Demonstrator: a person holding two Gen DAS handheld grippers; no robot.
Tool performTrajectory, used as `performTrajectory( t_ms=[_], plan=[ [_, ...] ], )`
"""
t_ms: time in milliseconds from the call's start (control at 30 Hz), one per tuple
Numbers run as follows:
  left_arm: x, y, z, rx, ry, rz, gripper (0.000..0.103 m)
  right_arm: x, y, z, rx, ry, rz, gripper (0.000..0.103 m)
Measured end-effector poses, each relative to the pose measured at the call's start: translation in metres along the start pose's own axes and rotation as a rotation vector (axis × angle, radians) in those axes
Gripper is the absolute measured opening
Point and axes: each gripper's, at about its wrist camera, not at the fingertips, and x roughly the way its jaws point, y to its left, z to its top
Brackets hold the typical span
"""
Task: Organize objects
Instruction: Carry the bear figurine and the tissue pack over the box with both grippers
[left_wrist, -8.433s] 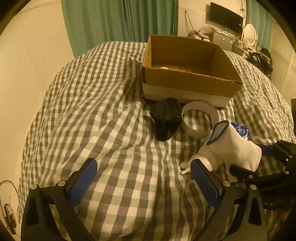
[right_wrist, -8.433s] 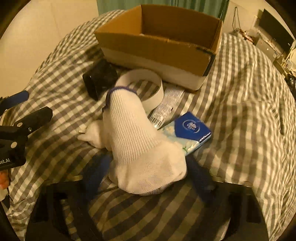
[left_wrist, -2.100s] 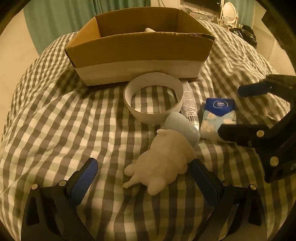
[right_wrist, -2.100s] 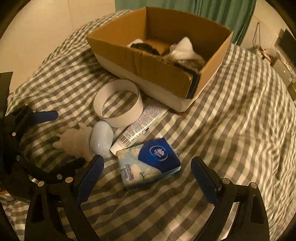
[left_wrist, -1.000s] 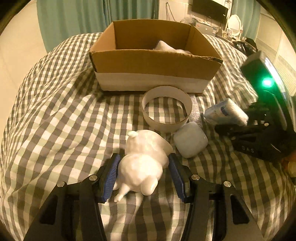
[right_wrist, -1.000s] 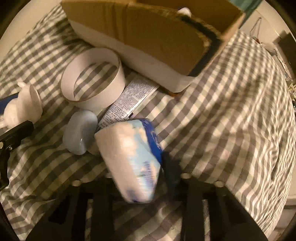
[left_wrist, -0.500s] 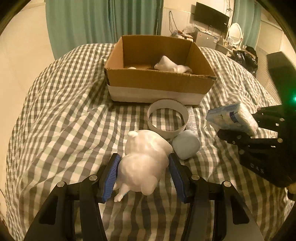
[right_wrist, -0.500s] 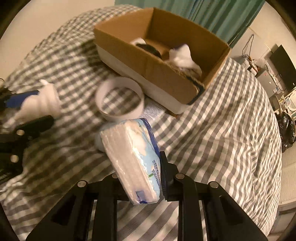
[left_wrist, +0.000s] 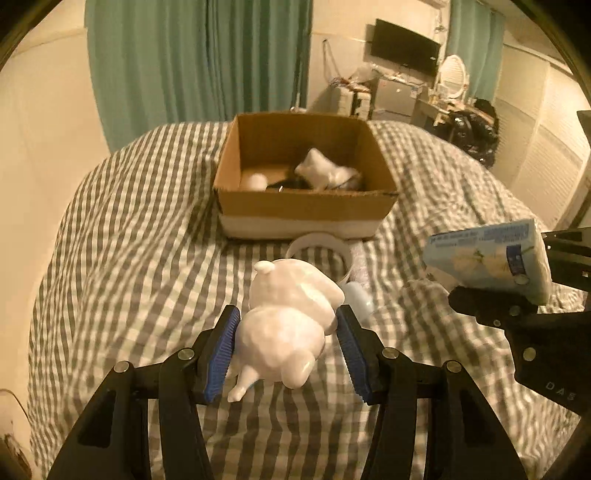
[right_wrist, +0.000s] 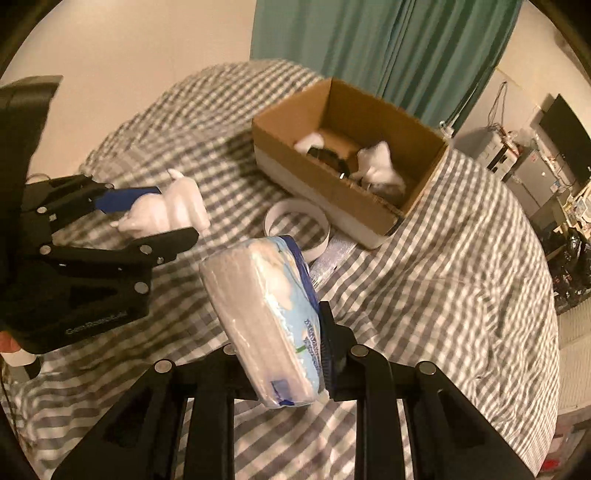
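Currently left gripper (left_wrist: 286, 343) is clamped on the white toy (left_wrist: 288, 317) at its body, held above the bed (left_wrist: 110, 258); looks rigid, light, maybe glossy-slick. Right gripper (right_wrist: 280, 354) pinches the tissue pack (right_wrist: 266, 314) mid-air: soft, light, squashy. Box (left_wrist: 306, 206) ahead is open-topped, part filled; watch its near rim.

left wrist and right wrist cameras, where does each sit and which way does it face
Left wrist view: on the left gripper, looking down along its fingers at the white figurine it clamps, the cardboard box beyond; right gripper at right.
Right wrist view: on the right gripper, tilted down over its tissue pack; left gripper at left.
Shared: box, figurine, tissue pack, white ring, checked bedcover.
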Motion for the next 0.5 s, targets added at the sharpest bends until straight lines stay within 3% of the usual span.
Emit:
performTrajectory(
  t_ms=[333,500],
  plan=[
    [-0.044,0.0,0.061,0.037,-0.138,0.031,0.055,-0.05,-0.013,0.031,0.07,-0.141,0.006,0.022],
    [-0.049,0.003,0.094,0.046,-0.183,0.037,0.055,-0.068,-0.034,0.058,0.172,-0.225,0.062,0.022]
  ],
)
